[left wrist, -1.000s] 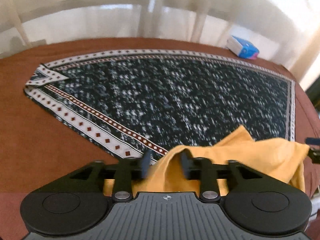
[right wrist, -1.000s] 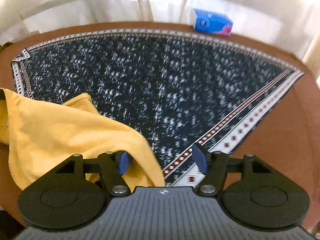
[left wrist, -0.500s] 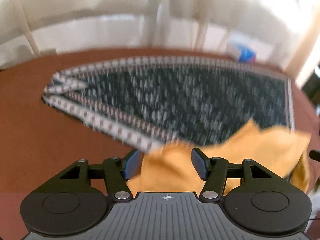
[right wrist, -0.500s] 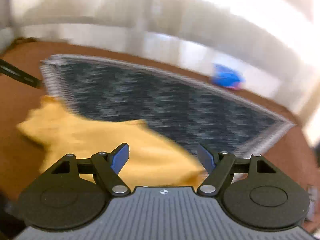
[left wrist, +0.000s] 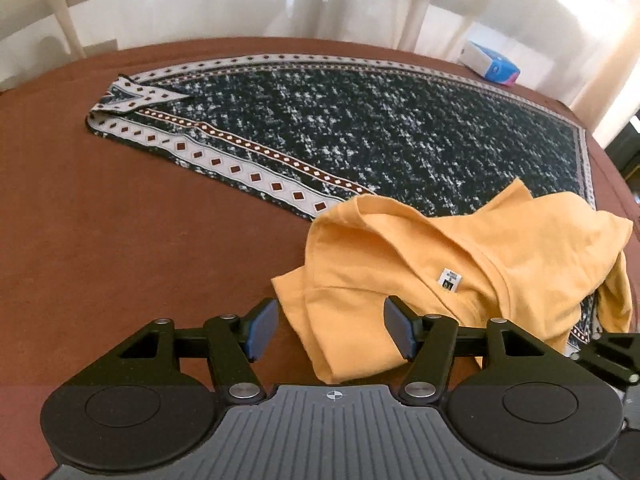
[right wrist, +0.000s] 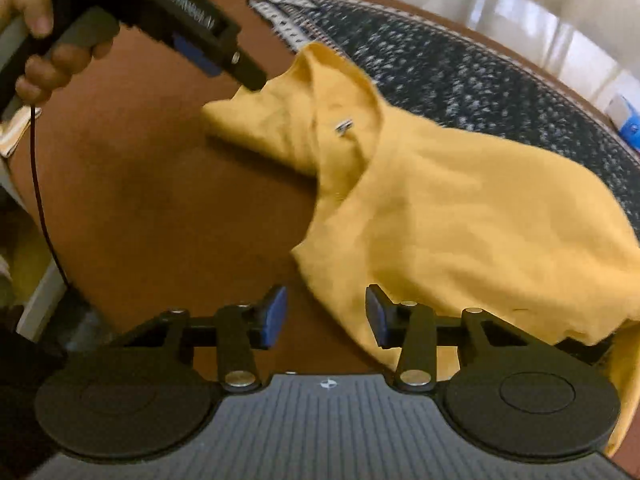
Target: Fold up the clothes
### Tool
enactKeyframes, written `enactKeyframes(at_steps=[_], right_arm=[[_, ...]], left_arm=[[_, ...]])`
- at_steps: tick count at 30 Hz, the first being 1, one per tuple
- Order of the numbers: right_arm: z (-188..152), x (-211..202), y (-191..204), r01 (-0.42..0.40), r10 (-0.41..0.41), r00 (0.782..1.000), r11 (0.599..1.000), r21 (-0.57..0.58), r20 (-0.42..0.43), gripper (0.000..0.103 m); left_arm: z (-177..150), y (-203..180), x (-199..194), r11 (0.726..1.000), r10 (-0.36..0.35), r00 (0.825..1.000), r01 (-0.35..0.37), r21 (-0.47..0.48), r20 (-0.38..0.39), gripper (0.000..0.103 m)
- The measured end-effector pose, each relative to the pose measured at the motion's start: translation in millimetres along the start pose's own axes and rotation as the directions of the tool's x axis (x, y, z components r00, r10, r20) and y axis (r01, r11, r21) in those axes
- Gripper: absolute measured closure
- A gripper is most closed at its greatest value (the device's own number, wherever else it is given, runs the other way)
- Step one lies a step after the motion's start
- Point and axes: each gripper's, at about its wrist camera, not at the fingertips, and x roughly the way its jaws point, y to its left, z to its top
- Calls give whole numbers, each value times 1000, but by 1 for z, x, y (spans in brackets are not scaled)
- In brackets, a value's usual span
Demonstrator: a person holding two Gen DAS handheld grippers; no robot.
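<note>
A crumpled yellow shirt (left wrist: 460,272) (right wrist: 460,216) lies partly on the brown table (left wrist: 120,240) and partly on a dark patterned cloth (left wrist: 360,128) (right wrist: 480,72). A white label shows at its neckline. My left gripper (left wrist: 332,332) is open just above the shirt's near corner, and fabric lies below the gap without touching either pad. In the right wrist view a person's hand (right wrist: 40,40) holds the left gripper (right wrist: 216,56) beside the shirt's far corner. My right gripper (right wrist: 326,316) is closing; the shirt's edge lies between its jaws by the right pad, unpressed.
A blue and white tissue pack (left wrist: 492,66) (right wrist: 628,120) sits at the table's far edge. White curtains and pale chair backs stand behind the table. The patterned cloth has a folded-over corner (left wrist: 132,96) at far left. Bare brown table spreads to the left.
The left gripper's jaws have widened off the yellow fabric, which now rests on the table. The right gripper swung left and rolled over the shirt's near edge, and its jaws have narrowed.
</note>
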Motion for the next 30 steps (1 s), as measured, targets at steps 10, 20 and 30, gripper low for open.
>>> enactKeyframes(at_steps=[10, 20, 30], right_arm=[[11, -25, -31, 66, -79, 993, 986, 150, 84, 97], [41, -78, -77, 149, -206, 956, 954, 259, 209, 97], [45, -101, -99, 186, -279, 923, 926, 328, 265, 97]], left_arm=[[15, -7, 14, 993, 1, 999, -5, 116, 36, 25], [31, -18, 44, 977, -71, 997, 67, 204, 13, 25], [32, -42, 51, 953, -135, 991, 127, 275, 10, 91]])
